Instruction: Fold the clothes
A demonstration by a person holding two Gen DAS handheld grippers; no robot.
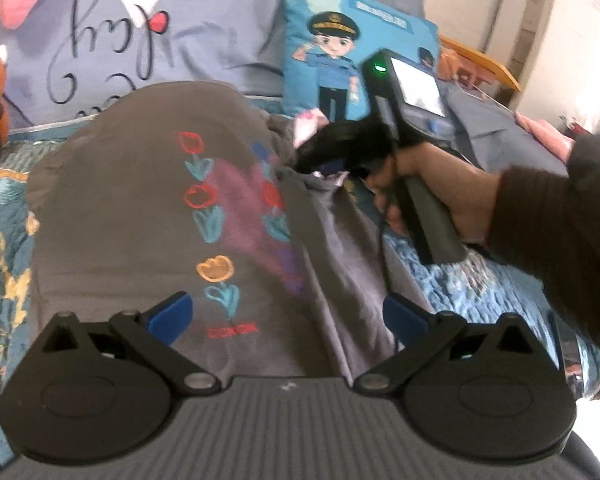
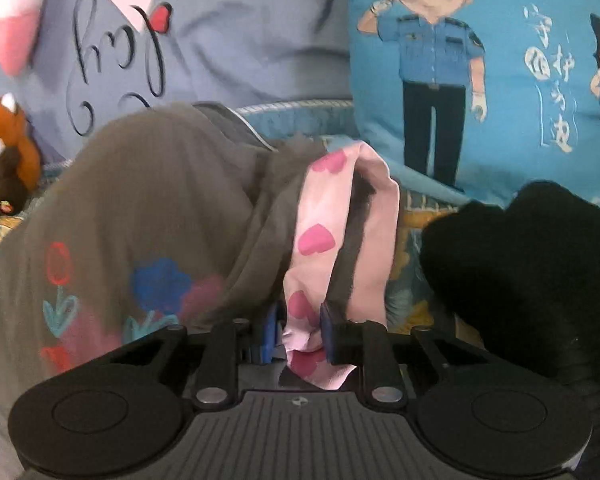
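A grey sweatshirt [image 1: 148, 208] printed with tulips lies spread on the quilted bed [image 1: 4, 216], its body stretching ahead of the left gripper [image 1: 288, 316], whose blue fingers [image 1: 172, 314] stand wide apart with the hem of the garment between and below them, gripping nothing. The right gripper [image 2: 300, 332] has its fingers drawn close together on a pink strip of heart-printed fabric [image 2: 320, 236], which rises ahead of the fingers and runs into the bunched grey cloth just to their left; whether that strip is the sweatshirt's own lining or a separate piece cannot be told. A dark fuzzy mass [image 2: 532, 264] sits to the right of those fingers. The sweatshirt looks soft, light and limp: it will likely sag and drag wherever it is not supported, and thick seams give the surest hold. For a tidy fold, edges such as the hem, cuff or shoulder seam seem better places to pinch than the loose middle, which would only bunch up.
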